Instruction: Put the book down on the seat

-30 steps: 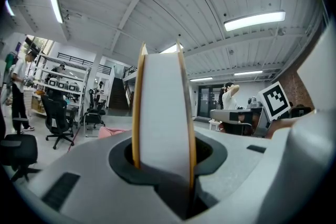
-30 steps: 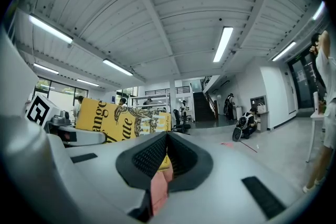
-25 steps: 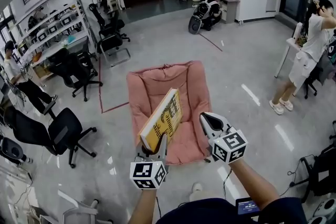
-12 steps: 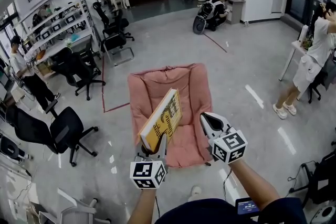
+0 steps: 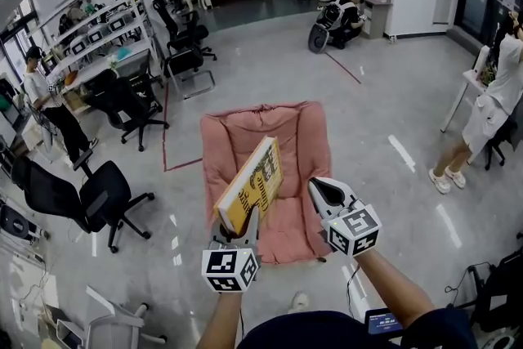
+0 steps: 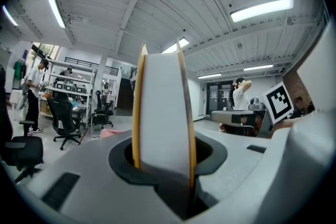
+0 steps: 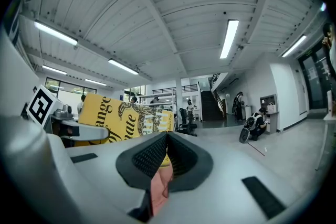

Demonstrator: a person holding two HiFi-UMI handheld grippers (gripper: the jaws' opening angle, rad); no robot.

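Yellow book [image 5: 253, 182] pinched upright in left gripper [image 5: 238, 231]; right gripper [image 5: 321, 190] jaws together, empty; best lowered flat onto pink seat [image 5: 233, 135].

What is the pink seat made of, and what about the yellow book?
The seat looks like soft padded fabric, matte pink: it is puffy and creased. The book looks like paper pages inside a yellow printed cover, probably card; white page edges show between the covers.
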